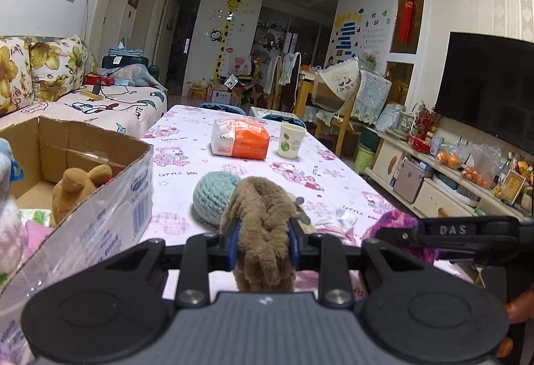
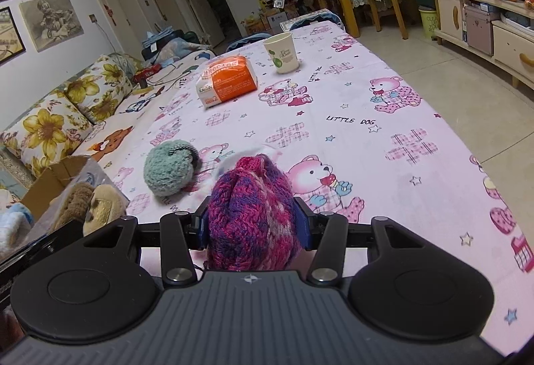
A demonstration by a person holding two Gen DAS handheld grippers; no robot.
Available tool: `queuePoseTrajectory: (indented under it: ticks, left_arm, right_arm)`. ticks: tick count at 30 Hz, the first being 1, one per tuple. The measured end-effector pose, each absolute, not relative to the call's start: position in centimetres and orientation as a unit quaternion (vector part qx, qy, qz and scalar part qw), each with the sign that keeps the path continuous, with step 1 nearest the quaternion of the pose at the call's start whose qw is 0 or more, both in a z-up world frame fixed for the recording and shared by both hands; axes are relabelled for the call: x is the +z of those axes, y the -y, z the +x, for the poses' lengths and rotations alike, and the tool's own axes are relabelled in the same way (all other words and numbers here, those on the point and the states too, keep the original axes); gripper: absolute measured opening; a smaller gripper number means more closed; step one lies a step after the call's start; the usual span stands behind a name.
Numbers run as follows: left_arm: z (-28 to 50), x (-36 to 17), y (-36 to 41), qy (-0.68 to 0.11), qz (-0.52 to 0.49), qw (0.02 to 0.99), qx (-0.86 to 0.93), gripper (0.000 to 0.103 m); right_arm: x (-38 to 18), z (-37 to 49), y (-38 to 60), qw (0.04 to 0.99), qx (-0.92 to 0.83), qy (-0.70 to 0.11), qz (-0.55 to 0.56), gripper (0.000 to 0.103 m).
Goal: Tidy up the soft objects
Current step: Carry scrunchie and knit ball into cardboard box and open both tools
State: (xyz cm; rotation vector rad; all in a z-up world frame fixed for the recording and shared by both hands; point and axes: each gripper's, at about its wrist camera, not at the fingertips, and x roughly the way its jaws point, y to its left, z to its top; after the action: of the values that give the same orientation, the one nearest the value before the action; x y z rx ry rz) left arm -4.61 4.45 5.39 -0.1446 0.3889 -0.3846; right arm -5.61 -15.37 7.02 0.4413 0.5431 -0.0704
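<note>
Left claw [image 1: 263,228] clamped around brown plush toy [image 1: 260,225], beside cardboard box [image 1: 110,185].

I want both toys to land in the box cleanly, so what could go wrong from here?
The left gripper pinches the brown plush with much of it hanging loose, so it may snag on the cardboard box rim. The box already holds a tan plush, so space looks tight. The right gripper, carrying the pink knitted hat, sits close beside the left and could bump it.

Soft, even indoor light; sharp centre, fisheye-bent, darkened corners.
</note>
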Motion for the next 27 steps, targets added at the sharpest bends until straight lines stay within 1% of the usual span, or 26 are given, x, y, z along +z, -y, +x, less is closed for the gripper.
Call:
queuePoseTrajectory:
  ticks: [11, 27]
  left_arm:
    - [-4.9, 6.2, -5.4, -0.170, -0.089, 0.962, -0.195, 0.027]
    - [-5.0, 8.5, -8.9, -0.108, -0.099, 0.978, -0.146, 0.027]
  right_arm:
    - [7.8, -5.3, 14.3, 0.940, -0.014, -0.247, 0.235, 0.060]
    - [8.1, -3.1, 12.0, 0.952, 0.033, -0.226, 0.206, 0.060]
